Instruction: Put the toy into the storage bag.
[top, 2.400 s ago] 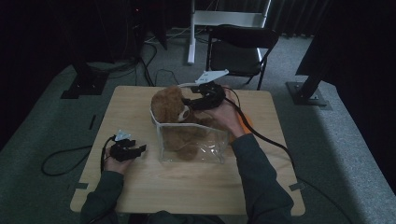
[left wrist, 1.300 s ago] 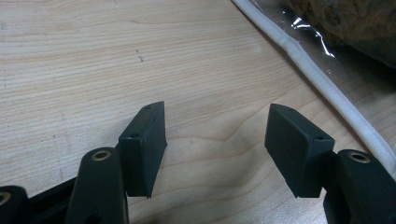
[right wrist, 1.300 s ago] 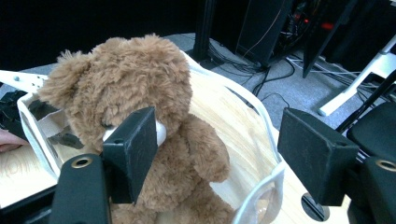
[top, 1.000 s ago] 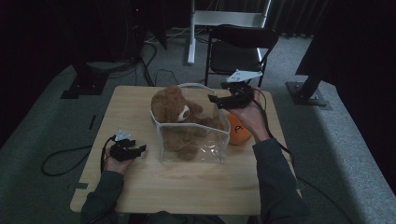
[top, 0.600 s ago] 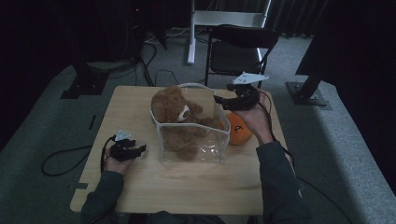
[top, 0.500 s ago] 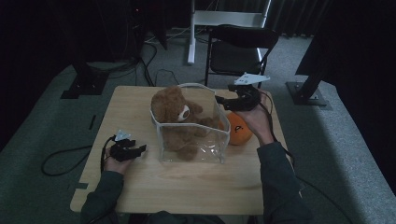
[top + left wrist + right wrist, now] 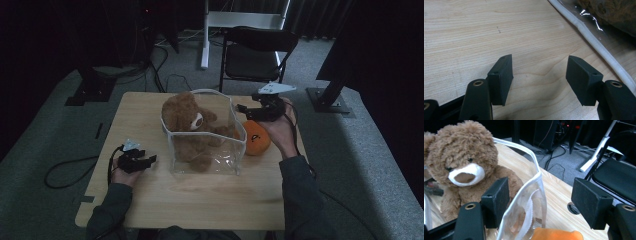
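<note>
A brown teddy bear (image 7: 187, 117) sits upright in a clear plastic bag (image 7: 210, 156) with a white rim at the middle of the wooden table (image 7: 200, 200). An orange plush toy (image 7: 256, 137) lies against the bag's right side. My right gripper (image 7: 241, 107) hovers open above the orange toy, level, its jaws pointing left at the bag's rim. In the right gripper view the bear (image 7: 464, 165) faces me, and the white rim (image 7: 537, 177) stands beyond the gap of the right gripper (image 7: 540, 200). My left gripper (image 7: 150, 160) rests open on the table left of the bag, its jaws (image 7: 539, 75) empty.
A black folding chair (image 7: 260, 50) and a white stand (image 7: 205, 35) lie beyond the table's far edge. Cables run over the grey floor at the left (image 7: 65, 170). Bare wood spreads in front of the bag.
My right gripper has moved right, from above the bear and bag to beyond the bag's right side, sinking slightly. The orange toy has come into sight. The left gripper has stayed put.
</note>
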`<action>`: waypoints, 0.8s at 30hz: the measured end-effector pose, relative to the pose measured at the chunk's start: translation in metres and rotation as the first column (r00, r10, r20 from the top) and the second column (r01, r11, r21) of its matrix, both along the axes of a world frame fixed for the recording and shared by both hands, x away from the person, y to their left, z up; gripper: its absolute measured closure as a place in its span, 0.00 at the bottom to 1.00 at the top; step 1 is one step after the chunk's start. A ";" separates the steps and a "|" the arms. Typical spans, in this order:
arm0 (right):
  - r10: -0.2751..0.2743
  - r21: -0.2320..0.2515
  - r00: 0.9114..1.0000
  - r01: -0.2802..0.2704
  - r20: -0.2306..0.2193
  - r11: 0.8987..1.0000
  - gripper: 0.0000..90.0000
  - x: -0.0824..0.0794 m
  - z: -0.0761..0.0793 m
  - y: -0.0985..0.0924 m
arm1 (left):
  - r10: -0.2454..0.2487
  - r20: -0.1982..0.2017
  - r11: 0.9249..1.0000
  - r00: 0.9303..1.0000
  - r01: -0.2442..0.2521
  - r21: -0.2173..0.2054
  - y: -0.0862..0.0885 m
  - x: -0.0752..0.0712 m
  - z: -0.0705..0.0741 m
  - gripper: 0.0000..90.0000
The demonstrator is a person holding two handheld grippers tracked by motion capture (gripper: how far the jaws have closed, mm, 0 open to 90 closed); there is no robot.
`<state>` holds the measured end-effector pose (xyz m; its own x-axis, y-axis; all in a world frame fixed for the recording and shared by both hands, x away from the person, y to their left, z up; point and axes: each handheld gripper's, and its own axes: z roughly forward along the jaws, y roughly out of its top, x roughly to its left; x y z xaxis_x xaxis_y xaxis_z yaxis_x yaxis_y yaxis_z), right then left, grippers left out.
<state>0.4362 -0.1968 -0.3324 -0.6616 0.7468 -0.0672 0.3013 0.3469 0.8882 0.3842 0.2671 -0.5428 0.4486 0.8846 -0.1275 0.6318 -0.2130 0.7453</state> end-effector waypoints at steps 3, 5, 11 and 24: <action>-0.008 0.006 1.000 0.008 -0.006 1.000 0.33 0.000 -0.002 -0.003 | 0.000 0.000 1.000 1.000 0.000 0.000 0.000 0.000 0.000 0.43; -0.011 0.006 1.000 0.011 -0.008 1.000 0.33 0.000 -0.004 -0.004 | 0.000 0.000 1.000 1.000 0.000 0.000 0.000 0.000 0.000 0.43; -0.024 0.011 0.999 0.024 -0.021 1.000 0.32 -0.001 -0.012 -0.008 | 0.000 0.000 1.000 1.000 0.000 0.000 0.000 0.000 0.000 0.43; -0.054 0.023 0.998 0.055 -0.045 0.998 0.31 -0.001 -0.024 -0.018 | 0.000 -0.001 1.000 1.000 0.000 0.000 0.000 0.000 0.000 0.43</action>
